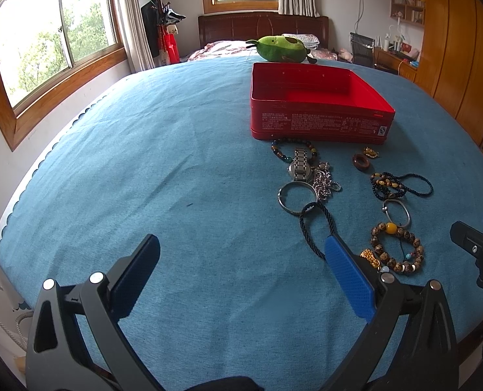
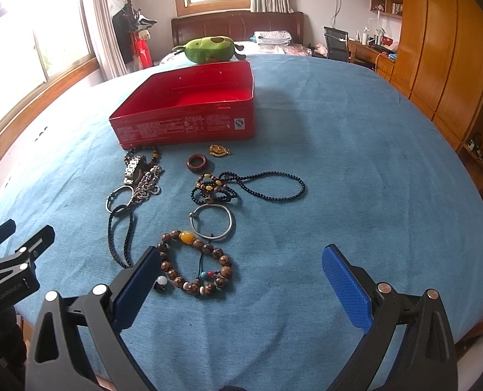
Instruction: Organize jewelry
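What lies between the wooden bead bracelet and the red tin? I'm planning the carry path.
In the right wrist view, between the wooden bead bracelet and red tin lie a silver bangle, black bead necklace and brown ring.

The red box looked like glossy painted metal, though the view left that unsure. The cloth under it was matt blue fabric. The watch and bangle shone as polished metal; the beaded bracelet looked wooden (one yellow bead smooth, glassy).
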